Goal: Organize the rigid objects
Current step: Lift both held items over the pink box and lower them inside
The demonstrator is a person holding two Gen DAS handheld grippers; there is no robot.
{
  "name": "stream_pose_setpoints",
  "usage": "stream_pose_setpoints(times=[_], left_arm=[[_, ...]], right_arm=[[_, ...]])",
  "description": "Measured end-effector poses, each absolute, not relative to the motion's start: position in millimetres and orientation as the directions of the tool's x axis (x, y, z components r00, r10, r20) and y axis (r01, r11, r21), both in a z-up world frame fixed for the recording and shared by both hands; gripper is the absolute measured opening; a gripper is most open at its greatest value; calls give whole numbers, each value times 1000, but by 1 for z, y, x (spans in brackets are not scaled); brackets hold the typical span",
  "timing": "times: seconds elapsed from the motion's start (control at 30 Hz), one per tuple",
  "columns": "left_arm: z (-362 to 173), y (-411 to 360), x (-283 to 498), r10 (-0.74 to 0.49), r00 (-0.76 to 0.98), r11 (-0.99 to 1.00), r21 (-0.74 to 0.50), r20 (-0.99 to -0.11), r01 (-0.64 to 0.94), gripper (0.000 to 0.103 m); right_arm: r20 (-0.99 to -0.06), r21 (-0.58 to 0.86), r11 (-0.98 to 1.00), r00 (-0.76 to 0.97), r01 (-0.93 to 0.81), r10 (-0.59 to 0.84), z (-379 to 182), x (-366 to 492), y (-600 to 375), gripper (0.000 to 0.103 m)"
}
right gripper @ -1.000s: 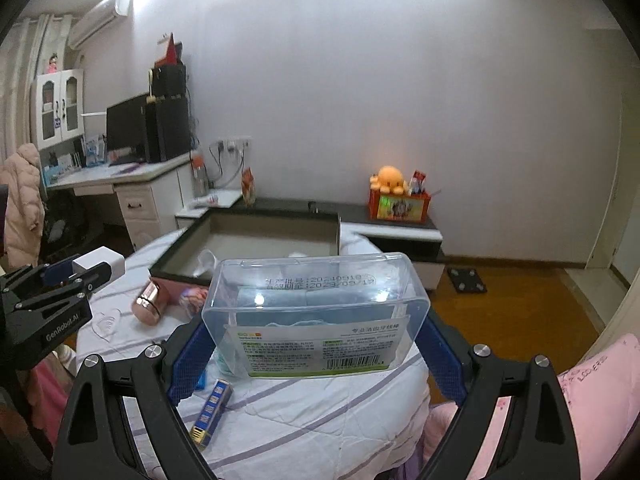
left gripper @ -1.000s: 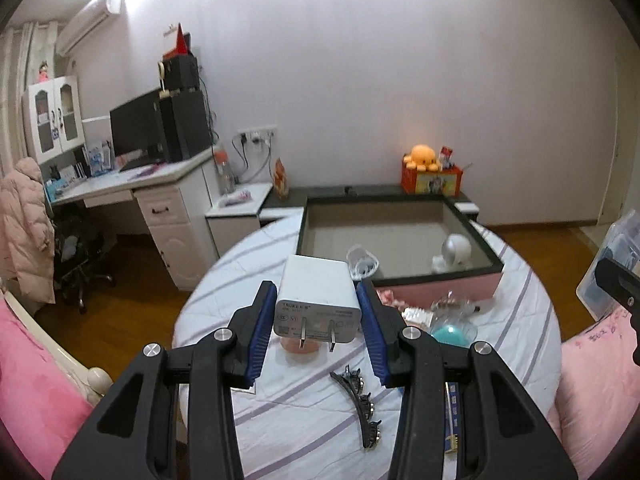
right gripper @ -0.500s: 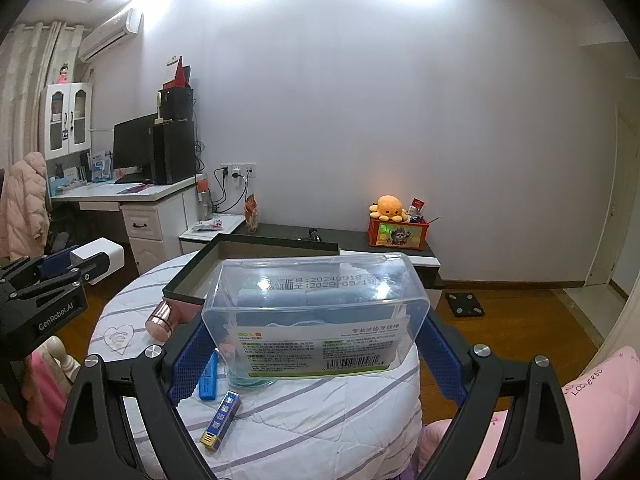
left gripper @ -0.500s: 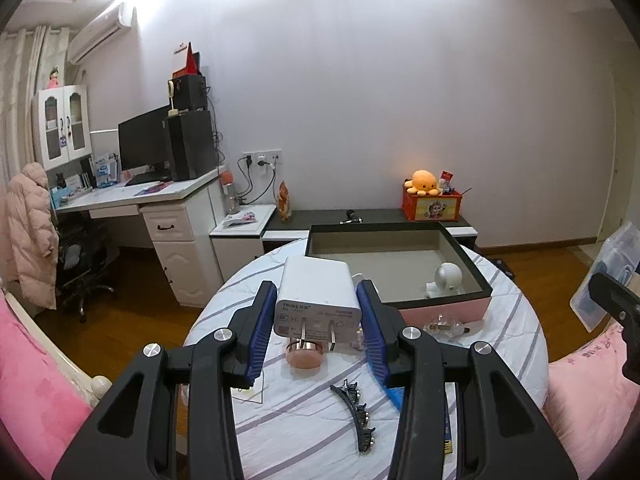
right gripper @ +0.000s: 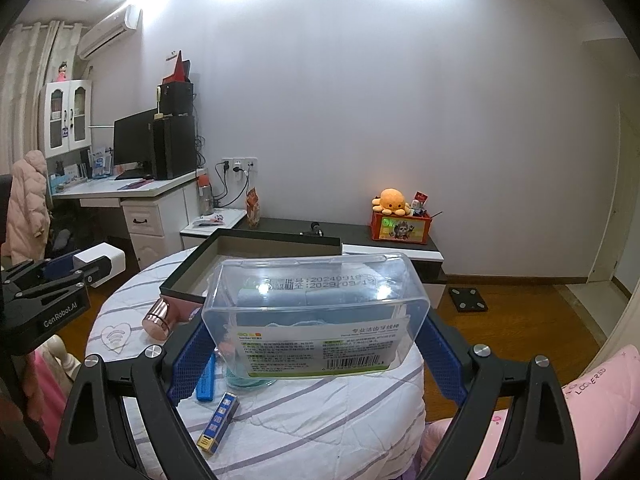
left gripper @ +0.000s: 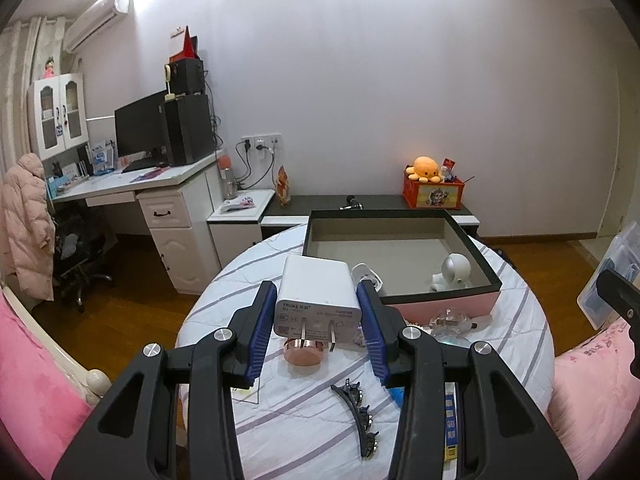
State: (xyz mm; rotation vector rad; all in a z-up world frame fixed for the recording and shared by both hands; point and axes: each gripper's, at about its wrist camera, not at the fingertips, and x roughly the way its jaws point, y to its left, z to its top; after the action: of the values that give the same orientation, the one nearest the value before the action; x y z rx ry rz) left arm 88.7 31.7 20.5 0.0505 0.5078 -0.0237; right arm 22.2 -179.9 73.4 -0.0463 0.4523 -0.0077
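My left gripper (left gripper: 317, 330) is shut on a white plug charger (left gripper: 317, 300), its two prongs pointing back at the camera, held above the round table (left gripper: 304, 432). My right gripper (right gripper: 316, 354) is shut on a clear plastic box of floss picks (right gripper: 314, 318) with a green-and-white label, held over the table's right side. Beyond both stands a dark open box with pink sides (left gripper: 440, 304); a small white round camera (left gripper: 454, 270) lies inside it. The left gripper with its charger (right gripper: 98, 258) shows at the left of the right wrist view.
On the striped cloth lie a rose-gold cylinder (left gripper: 303, 351), a black hair clip (left gripper: 360, 420), a blue bar (right gripper: 206, 376), a small blue-yellow box (right gripper: 219, 422) and a glass trinket (left gripper: 452, 318). Pink cushions flank the table. A desk and low cabinet stand behind.
Both views have pulled back and up from the table a little; the box and the table look smaller. Both grips are unchanged.
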Motion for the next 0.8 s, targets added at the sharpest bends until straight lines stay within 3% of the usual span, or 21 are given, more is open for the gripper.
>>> stream_pose_setpoints(times=[0.57,0.8], left_arm=[[4,11,224,-31,832,992,86,-553,94,42],[-25,4,303,-20,748,991,87,-663,104,42]], right_arm=[[-511,-62,998,858,27,-55,51,142,-188,93],[-569,-79,997,821,-1,-44,27,220,-188,93]])
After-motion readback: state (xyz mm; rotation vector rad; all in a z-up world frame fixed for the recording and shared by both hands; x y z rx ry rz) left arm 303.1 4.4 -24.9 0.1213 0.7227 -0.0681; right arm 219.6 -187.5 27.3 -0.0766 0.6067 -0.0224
